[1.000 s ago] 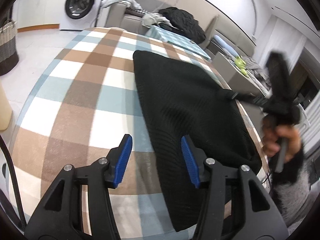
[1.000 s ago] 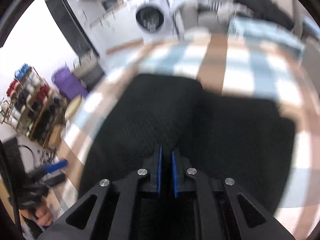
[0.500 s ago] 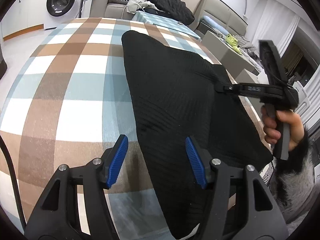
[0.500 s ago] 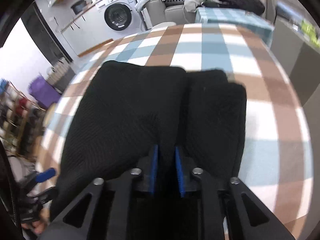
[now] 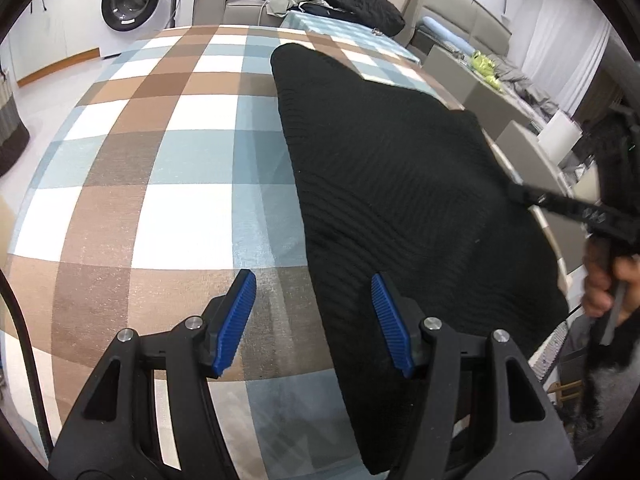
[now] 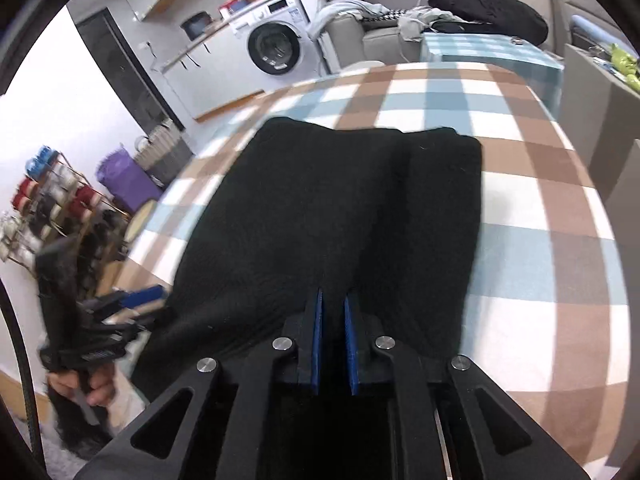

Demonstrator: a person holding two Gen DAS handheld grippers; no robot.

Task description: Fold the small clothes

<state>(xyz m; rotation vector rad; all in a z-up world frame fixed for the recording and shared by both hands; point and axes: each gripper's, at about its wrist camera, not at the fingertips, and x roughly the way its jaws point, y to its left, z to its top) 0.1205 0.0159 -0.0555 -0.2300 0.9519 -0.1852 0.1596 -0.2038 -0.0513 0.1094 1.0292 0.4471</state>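
Right now, from the left wrist view: white front-load washing machine (image 5: 132, 4) sits far left in the bkgd. Next comes the table w/ a brown, blue and white checked cloth (image 5: 160, 160).

Left gripper (image 5: 313, 276) hangs low over the near part of that cloth, tilted down. Its jaws have just been opening and stand apart, gripping nothing. Its left blue ribbed pad (image 5: 236, 320) is over bare check and the right pad is over black fabric, so the garment's left edge runs betw. them, untouched as far as can be seen.

Black ribbed knit garment (image 5: 400, 180) lies flat on the table's right half, reaching from the far side to the near edge, w/ its near right corner close to the table rim.

Right gripper (image 6: 334, 294) meets the garment at its right-hand edge. Its jaws have just been closing; only a thin slot is left betw. the pads, w/ black knit in it and creases running to the tips, so it looks nipped on the fabric. A person's hand (image 5: 604, 280) w/ a fuzzy dark cuff holds its handle at far right.
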